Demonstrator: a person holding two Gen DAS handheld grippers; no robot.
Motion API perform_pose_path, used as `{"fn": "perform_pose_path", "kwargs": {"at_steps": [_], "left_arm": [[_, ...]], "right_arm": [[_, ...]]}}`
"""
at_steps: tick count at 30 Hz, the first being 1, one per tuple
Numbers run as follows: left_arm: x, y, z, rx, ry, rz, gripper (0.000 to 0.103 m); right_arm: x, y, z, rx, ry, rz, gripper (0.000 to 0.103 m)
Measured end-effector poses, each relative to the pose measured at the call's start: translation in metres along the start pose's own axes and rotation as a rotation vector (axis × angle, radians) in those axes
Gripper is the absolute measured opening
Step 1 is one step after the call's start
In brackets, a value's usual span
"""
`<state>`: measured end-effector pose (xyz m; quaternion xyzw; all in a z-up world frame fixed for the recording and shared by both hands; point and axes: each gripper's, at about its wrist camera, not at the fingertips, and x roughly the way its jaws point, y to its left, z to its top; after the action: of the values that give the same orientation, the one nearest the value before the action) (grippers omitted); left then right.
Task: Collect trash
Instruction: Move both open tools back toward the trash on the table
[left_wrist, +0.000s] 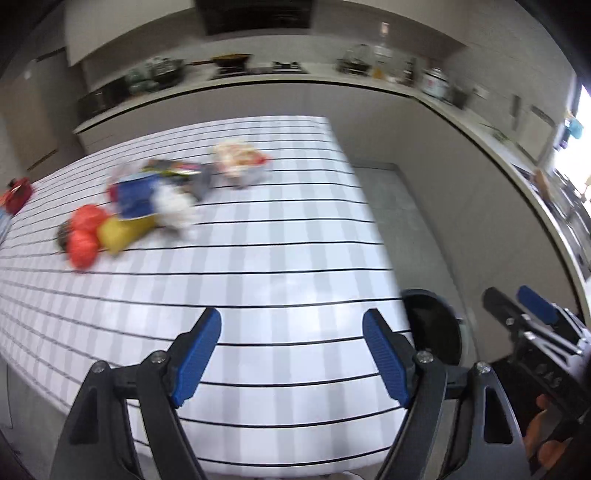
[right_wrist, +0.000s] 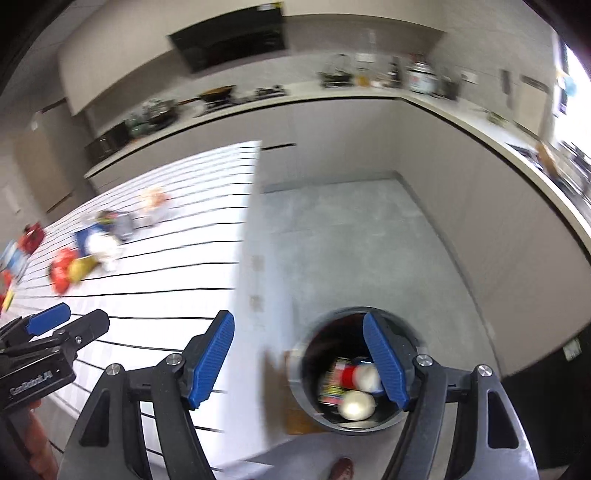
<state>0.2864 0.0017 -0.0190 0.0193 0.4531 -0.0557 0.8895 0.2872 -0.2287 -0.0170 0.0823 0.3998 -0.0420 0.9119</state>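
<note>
Both views blurred by motion, so the trash pile on the striped tablecloth is hard to read: red-orange lumps, sth yellow, a blue pkg, white crumpled stuff, a pale wrapper further back. Can't name items w/ certainty. It sits far-left on the table, well apart from both grippers.

Left gripper: jaws apart, nothing btwn the blue pads, only tablecloth showing through the gap. Right gripper: jaws apart too, nothing btwn them.

Left wrist view: the bin is mostly hidden, just a dark round edge past the table's right corner, contents not visible. The right gripper appears at far right, cut off by the frame, w/ bits of the person's hand beside it.

Right wrist view shows what the other doesn't: the bin's open mouth from above, on the floor just right of the table, w/ trash inside: a red-and-white container, a pale round thing, colourful packaging, all smeared. The right finger covers part of the rim. Left gripper pokes in at the left edge, cut off. A shoe tip at the bottom edge.
</note>
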Motion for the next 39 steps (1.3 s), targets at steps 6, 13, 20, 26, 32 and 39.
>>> {"fn": "perform_pose_path", "kwargs": {"at_steps": [6,13,20,26,32,39], "left_arm": [[0.018,0.126,-0.021,-0.136,0.034,0.127,0.08],[0.021,0.213,-0.039,-0.226,0.059,0.209,0.08],[0.027,0.244,-0.03,-0.29,0.049,0.235,0.08],[0.043,0.26,-0.013,-0.293,0.058,0.284,0.08],[0.056,0.281,0.004,-0.316,0.049,0.298,0.08],[0.079,0.302,0.036,-0.281,0.039,0.243,0.08]], "right_arm": [[0.022,0.112,-0.003,-0.085,-0.001,0.088,0.075],[0.042,0.197,-0.019,-0.117,0.03,0.148,0.075],[0.061,0.242,-0.013,-0.203,0.035,0.18,0.074],[0.091,0.256,0.009,-0.198,0.036,0.242,0.074],[0.114,0.266,0.022,-0.198,0.052,0.243,0.074],[0.126,0.278,0.035,-0.147,0.041,0.202,0.074]]}}
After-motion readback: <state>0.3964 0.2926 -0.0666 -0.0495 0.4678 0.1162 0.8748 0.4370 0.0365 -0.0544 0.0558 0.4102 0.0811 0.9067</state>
